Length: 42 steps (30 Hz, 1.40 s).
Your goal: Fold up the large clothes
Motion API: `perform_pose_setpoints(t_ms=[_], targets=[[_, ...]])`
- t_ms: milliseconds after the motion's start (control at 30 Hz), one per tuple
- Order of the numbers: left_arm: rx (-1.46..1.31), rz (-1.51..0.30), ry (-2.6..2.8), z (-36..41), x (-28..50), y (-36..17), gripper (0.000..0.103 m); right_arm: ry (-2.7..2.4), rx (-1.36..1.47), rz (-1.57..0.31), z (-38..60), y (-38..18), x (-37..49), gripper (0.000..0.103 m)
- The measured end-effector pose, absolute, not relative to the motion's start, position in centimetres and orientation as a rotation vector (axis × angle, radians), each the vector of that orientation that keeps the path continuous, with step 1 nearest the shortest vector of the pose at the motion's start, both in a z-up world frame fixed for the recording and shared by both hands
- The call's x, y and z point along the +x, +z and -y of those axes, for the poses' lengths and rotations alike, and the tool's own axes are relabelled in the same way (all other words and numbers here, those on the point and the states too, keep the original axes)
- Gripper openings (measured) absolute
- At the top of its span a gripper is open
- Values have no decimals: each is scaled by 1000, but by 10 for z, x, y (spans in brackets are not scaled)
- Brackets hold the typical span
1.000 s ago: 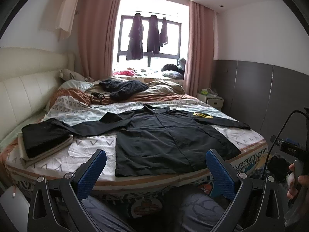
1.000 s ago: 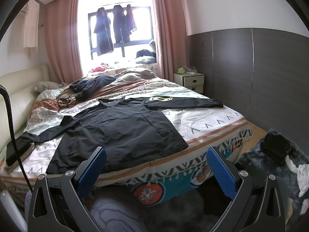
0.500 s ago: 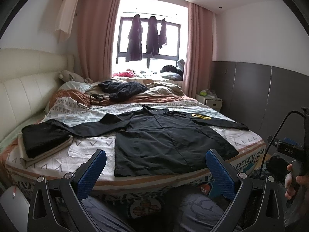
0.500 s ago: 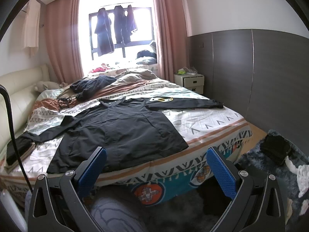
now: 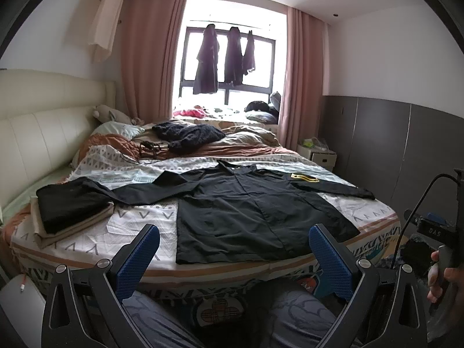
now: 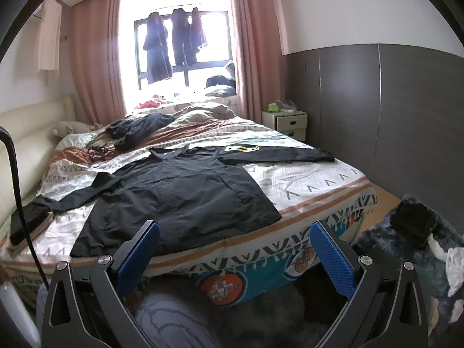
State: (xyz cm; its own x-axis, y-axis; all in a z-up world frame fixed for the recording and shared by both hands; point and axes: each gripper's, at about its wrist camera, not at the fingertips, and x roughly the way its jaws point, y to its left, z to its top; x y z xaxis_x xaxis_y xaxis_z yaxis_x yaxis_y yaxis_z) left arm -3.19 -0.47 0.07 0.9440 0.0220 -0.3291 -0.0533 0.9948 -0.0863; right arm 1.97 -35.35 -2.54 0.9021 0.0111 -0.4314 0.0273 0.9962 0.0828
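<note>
The left hand-held gripper [image 5: 232, 256] and right hand-held gripper [image 6: 235, 256] both hang spread wide and empty, short of the bed [image 5: 374, 229]. The black shirt [image 5: 249, 206] lies flat there, sleeves outstretched, likely readied for folding. The right device reads "DAS" [image 5: 434, 233].

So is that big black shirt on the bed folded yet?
Not yet. The black shirt lies spread flat on the bed, both sleeves stretched out sideways, and neither gripper touches it.

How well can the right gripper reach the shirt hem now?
Probably yes: the right gripper is open, and nothing lies between it and the near hem of the black shirt on the bed.
</note>
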Motion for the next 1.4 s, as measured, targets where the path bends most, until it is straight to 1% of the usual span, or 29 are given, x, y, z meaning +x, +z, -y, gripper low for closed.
perform_pose_setpoints(t_ms=[667, 933, 1400], targets=[[-110, -327, 29, -1, -37, 1, 103, -8, 86, -432, 351, -25, 12, 103], [-116, -328, 25, -2, -36, -1, 103, -28, 108, -436, 359, -22, 22, 103], [-137, -364, 41, -18, 12, -2, 103, -55, 103, -450, 363, -13, 74, 103]])
